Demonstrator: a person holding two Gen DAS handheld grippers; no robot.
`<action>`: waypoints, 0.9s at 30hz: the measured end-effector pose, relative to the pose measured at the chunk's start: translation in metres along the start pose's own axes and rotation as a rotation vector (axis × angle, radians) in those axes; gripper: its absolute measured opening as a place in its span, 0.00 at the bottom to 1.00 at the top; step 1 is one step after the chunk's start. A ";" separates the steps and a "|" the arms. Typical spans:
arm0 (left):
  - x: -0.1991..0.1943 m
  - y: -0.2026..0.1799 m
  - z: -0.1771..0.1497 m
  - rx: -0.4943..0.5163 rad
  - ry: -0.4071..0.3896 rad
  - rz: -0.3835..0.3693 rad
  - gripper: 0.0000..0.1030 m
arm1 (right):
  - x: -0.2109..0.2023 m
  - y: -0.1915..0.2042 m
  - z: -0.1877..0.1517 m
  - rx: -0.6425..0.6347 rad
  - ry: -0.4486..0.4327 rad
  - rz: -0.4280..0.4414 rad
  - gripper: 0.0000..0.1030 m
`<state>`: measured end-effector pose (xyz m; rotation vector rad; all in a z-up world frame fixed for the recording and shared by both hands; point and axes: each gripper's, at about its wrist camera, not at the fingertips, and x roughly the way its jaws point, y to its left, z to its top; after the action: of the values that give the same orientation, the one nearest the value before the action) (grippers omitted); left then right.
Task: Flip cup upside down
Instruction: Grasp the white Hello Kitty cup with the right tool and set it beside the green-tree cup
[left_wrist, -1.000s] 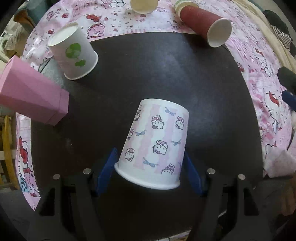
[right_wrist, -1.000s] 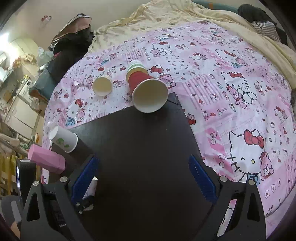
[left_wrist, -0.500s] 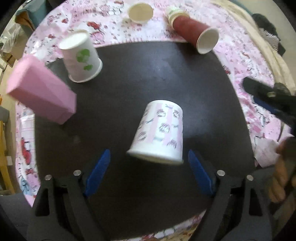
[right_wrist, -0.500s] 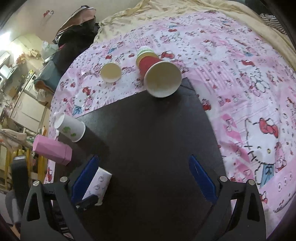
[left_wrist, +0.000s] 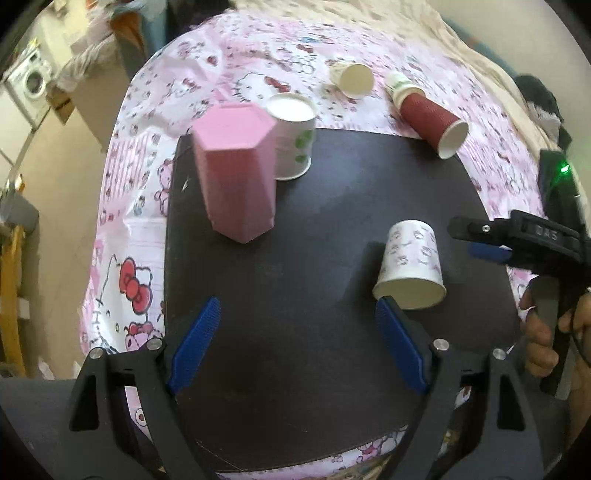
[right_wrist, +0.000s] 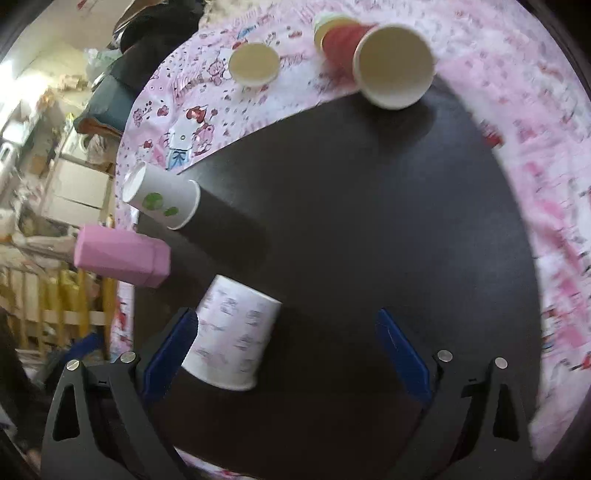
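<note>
The Hello Kitty paper cup (left_wrist: 412, 264) stands upside down, rim down, on the dark round table (left_wrist: 314, 221). It also shows in the right wrist view (right_wrist: 234, 332). My left gripper (left_wrist: 299, 347) is open and empty, and the cup stands just beyond its right finger. My right gripper (right_wrist: 290, 354) is open and empty, with the cup beside its left finger (right_wrist: 168, 349). The right gripper's body also shows at the right edge of the left wrist view (left_wrist: 517, 240).
A pink hexagonal box (left_wrist: 238, 173) and a white cup with green dots (left_wrist: 293, 138) stand at the table's far left. A red cup (left_wrist: 432, 123) lies on its side at the far edge. A small cup (left_wrist: 352, 79) lies on the bedsheet.
My left gripper let go of the Hello Kitty cup, opened wide and drew back to the left. The cup stays upside down on the table. My right gripper moved closer to the cup.
</note>
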<state>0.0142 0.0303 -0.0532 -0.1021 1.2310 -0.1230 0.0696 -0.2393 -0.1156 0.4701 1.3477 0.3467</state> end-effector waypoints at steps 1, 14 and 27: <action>0.000 0.003 0.000 -0.014 0.003 -0.010 0.82 | 0.007 -0.001 0.002 0.035 0.022 0.022 0.94; -0.012 0.021 0.002 -0.091 -0.007 -0.099 0.82 | 0.061 -0.004 0.015 0.298 0.163 0.104 0.82; -0.012 0.030 0.003 -0.134 -0.004 -0.111 0.82 | 0.059 0.017 0.015 0.154 0.150 0.079 0.58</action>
<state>0.0143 0.0615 -0.0451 -0.2870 1.2297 -0.1368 0.0966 -0.1968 -0.1546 0.6372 1.5111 0.3502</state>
